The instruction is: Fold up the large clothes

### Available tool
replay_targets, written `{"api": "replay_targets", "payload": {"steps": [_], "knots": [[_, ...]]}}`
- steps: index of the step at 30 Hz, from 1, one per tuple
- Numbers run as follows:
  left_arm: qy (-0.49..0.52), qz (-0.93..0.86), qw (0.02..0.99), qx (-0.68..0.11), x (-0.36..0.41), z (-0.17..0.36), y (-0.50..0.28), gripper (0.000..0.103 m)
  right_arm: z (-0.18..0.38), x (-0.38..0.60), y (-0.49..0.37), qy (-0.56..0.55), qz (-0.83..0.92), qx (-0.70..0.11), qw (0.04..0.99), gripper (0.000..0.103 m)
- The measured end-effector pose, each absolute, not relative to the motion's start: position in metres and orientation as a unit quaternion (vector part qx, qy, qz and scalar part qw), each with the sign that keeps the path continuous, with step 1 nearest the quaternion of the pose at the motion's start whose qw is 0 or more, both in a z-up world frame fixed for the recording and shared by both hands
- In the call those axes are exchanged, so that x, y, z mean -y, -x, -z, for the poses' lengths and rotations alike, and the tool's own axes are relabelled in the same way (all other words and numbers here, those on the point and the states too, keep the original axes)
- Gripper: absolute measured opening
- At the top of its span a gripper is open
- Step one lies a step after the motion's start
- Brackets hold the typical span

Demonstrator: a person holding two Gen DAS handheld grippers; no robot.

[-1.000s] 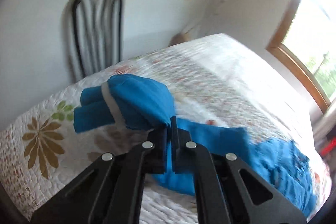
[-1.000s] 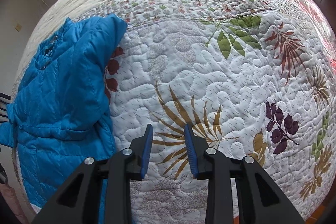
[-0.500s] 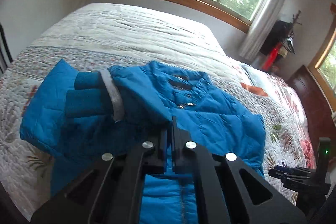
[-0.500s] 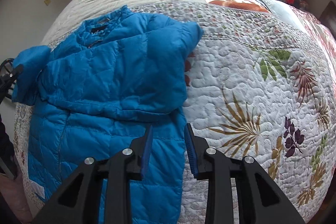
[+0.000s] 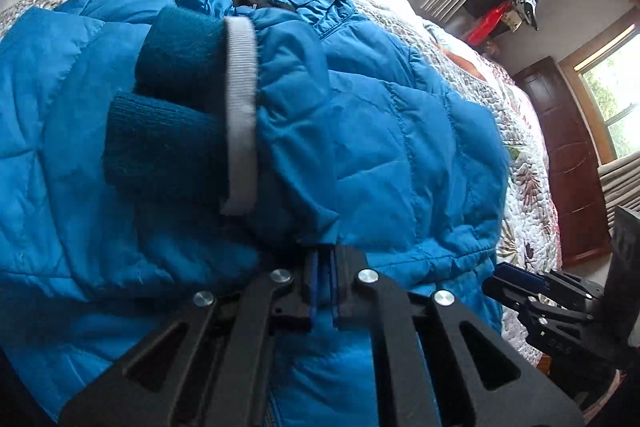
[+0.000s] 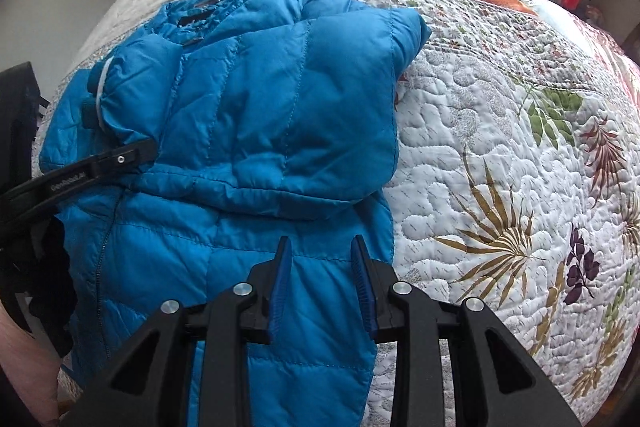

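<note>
Jacket (image 6: pixel 256 131), blue and puffy, lies spread on the flowered quilt (image 6: pixel 500 163) of the bed, one sleeve folded across its front. Left claw (image 5: pixel 324 267) is just starting to part, its pads still pinching the edge of that sleeve (image 5: pixel 288 131) by the cuff. Right claw (image 6: pixel 322 287) hangs half spread above the lower part of the jacket, holding nothing

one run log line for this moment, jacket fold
stage: sleeve fold | left gripper: jaws opening, sleeve fabric at tips, laid across blue jacket | right gripper: open, empty, over hem | surface: quilt
</note>
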State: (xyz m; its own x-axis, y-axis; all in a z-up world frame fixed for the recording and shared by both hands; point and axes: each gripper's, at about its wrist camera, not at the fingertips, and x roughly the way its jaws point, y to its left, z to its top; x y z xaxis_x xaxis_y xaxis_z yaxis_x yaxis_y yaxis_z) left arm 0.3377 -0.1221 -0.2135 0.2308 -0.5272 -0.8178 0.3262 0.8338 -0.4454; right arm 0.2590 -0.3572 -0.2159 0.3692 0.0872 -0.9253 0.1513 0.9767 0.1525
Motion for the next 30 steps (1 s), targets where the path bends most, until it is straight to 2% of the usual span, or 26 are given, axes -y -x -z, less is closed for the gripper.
{"api": "replay_targets", "payload": {"steps": [2,4,6,12,15,20,22,23,24,26,30], "knots": [[0.093,0.289,0.778,-0.55,0.113,0.201,-0.327,0.014,0.212,0.356,-0.259,-0.108,0.016,-0.558,0.823,0.032],[0.092,0.297,0.786,-0.534,0.099,0.187,-0.316,0.029,0.205,0.353,-0.26,-0.108,0.01,-0.552,0.827,0.035],[0.103,0.296,0.796,-0.517,0.078,0.175,-0.308,0.036,0.196,0.347,-0.262,-0.113,-0.005,-0.541,0.834,0.048],[0.107,0.175,0.843,-0.498,0.011,0.175,-0.327,0.036,0.171,0.296,-0.293,-0.1,-0.073,-0.523,0.844,0.069],[0.084,0.116,0.855,-0.498,-0.003,0.185,-0.344,0.034,0.17,0.261,-0.317,-0.075,-0.097,-0.529,0.84,0.069],[0.103,0.117,0.829,-0.536,-0.005,0.216,-0.362,0.033,0.179,0.218,-0.353,-0.042,-0.111,-0.542,0.832,0.069],[0.09,0.117,0.832,-0.535,-0.001,0.219,-0.361,0.033,0.186,0.208,-0.365,-0.035,-0.114,-0.55,0.827,0.064],[0.087,0.117,0.832,-0.535,0.003,0.222,-0.362,0.033,0.19,0.205,-0.37,-0.035,-0.116,-0.556,0.822,0.055],[0.086,0.118,0.832,-0.535,0.004,0.224,-0.361,0.033,0.195,0.203,-0.372,-0.04,-0.119,-0.563,0.817,0.04],[0.083,0.12,0.832,-0.536,0.003,0.223,-0.361,0.033,0.201,0.206,-0.375,-0.046,-0.116,-0.566,0.815,0.03],[0.08,0.124,0.832,-0.535,0.003,0.217,-0.361,0.033,0.197,0.218,-0.367,-0.057,-0.114,-0.556,0.821,0.017]]}}
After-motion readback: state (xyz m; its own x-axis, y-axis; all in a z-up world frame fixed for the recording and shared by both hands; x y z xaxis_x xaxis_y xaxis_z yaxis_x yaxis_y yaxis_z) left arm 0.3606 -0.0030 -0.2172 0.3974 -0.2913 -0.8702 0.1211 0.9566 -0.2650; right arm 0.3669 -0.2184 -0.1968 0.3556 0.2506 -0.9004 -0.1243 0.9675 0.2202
